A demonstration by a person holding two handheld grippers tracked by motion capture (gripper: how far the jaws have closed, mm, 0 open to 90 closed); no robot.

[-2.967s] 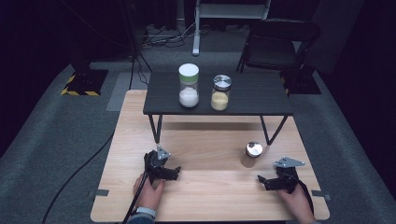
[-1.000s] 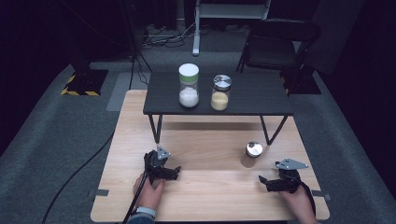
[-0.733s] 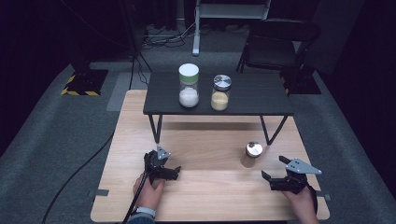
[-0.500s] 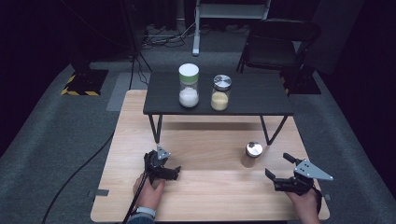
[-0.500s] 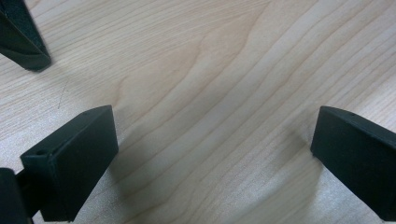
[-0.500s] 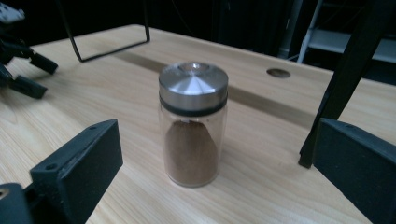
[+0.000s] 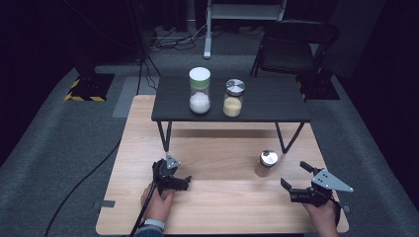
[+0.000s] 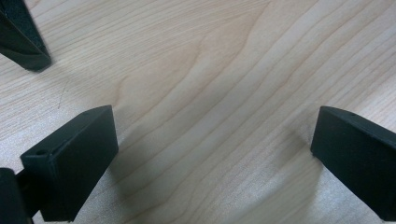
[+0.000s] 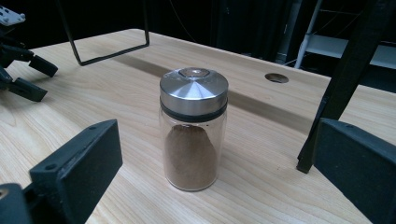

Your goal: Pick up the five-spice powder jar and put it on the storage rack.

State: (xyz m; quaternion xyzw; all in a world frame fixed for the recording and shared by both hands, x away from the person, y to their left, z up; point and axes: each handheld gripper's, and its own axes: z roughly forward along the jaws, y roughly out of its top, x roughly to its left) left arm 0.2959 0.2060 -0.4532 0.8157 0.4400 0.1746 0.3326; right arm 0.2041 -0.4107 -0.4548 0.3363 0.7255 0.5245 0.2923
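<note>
**Desk:** What is in hand at the table?

**Operator:** A glass jar of brown powder (image 9: 194,130) with a steel cap stands upright on the wooden table (image 7: 222,207), right of centre, just in front of the near right leg of the low black shelf (image 7: 267,101). I have the right gripper (image 7: 296,177) near it at the right edge, jaws spread wide and holding nothing. In the right gripper view the jar sits squarely between the two black jaws, a little beyond them, not touched.

**Desk:** And the other hand?

**Operator:** The left gripper (image 7: 184,181) rests low over bare wood at the near left, well apart from the jar, also released; its own view shows both jaws parted over plain grain.

**Desk:** What else is in frame?

**Operator:** On the shelf, a green-capped jar of white grains (image 7: 199,90) and, just beside it on the right, a steel-capped jar of yellow grains (image 7: 233,98).

**Desk:** Which step is this?

**Operator:** As I judge it, the approach to a grasp, with the lift not yet begun. My next move calls for easing the right gripper forward until the jaws flank the glass body below the cap, then closing squarely so the jar does not tip.
</note>
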